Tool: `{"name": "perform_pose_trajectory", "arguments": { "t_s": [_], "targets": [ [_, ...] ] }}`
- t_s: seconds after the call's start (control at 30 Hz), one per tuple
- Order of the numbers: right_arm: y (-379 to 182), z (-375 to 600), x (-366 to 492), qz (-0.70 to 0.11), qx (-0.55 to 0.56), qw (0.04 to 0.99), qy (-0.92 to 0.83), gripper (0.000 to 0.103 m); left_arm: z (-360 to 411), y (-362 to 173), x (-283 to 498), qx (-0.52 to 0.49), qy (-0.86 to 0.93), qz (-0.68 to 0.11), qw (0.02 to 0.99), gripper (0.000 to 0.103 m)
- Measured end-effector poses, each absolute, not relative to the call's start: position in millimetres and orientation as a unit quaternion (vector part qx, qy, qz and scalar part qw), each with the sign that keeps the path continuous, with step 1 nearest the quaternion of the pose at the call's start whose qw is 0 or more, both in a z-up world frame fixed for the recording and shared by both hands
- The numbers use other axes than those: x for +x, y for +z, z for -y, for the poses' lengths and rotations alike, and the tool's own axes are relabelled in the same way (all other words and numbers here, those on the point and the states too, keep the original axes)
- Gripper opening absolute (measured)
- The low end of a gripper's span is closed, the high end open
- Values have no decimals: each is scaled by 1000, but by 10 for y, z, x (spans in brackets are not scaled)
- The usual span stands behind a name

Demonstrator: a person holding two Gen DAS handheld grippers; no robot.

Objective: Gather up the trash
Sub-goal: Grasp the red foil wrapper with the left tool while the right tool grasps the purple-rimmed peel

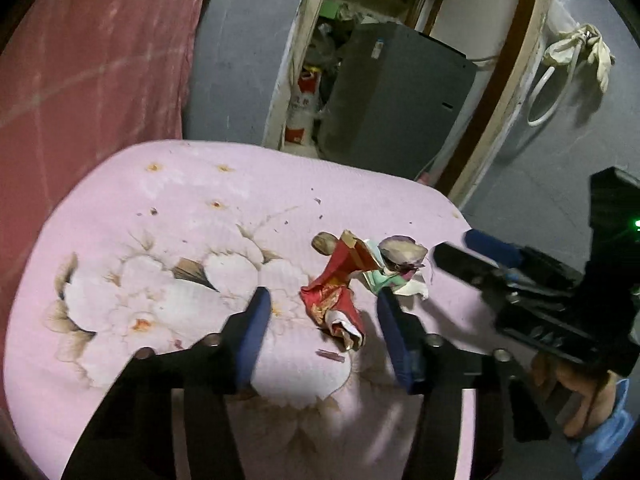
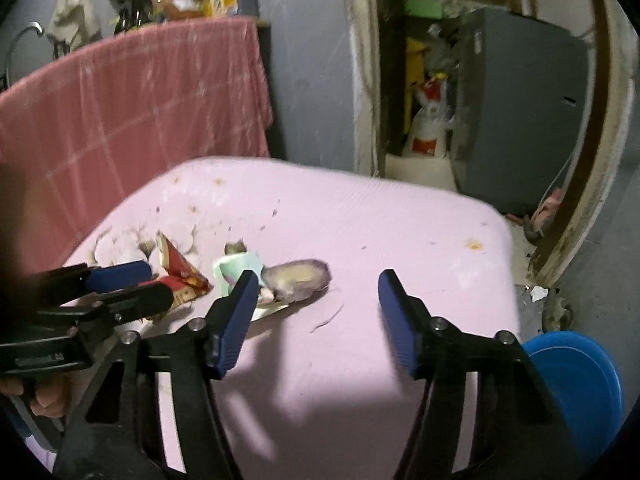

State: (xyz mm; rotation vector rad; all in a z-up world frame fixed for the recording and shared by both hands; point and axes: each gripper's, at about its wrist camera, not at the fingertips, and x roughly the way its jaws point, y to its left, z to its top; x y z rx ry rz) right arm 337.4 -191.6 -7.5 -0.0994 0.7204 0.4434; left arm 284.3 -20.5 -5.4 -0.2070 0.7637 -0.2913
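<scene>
A pile of trash lies on the pink floral table point(image 1: 168, 216): a crumpled red wrapper point(image 1: 336, 292), a pale green and white paper scrap point(image 1: 394, 280) and a purplish onion peel point(image 1: 402, 250). My left gripper point(image 1: 322, 300) is open, its jaws on either side of the red wrapper, just above the table. My right gripper point(image 1: 452, 246) comes in from the right, open, close to the peel. In the right wrist view the right gripper point(image 2: 314, 280) is open and empty above the table point(image 2: 400, 216), with the peel point(image 2: 298, 276), green scrap point(image 2: 238, 270) and red wrapper point(image 2: 180, 272) at its left finger.
A pink checked cloth point(image 1: 88, 64) hangs behind the table. A doorway shows a grey cabinet point(image 1: 396, 92) and a sack point(image 1: 300, 108). A blue bin point(image 2: 576, 384) stands at the table's right. A small peel strip point(image 1: 330, 356) lies near the left gripper.
</scene>
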Motion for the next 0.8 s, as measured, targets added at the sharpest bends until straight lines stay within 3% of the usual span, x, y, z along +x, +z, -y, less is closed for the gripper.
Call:
{"name": "perform_pose_trajectory", "arguments": {
  "t_s": [0.23,0.3,0.4,0.8],
  "targets": [
    [-171,1795,3539,-393,-57,888,232,53,127,-116,2923,-125,-137,-392,901,22],
    [-203,1789,3594,-409,-52,880,236,51,104,-124,2928,-131,-137,-395,899,21],
    [-232,1793,3633,-422,-44,871,247,38,92,-126,2918,-133,-138,-395,898,20],
    [-223,1829,3558,-410,-32,879,241,34,8,-136,2930,-148,-143,-391,897,18]
  ]
}}
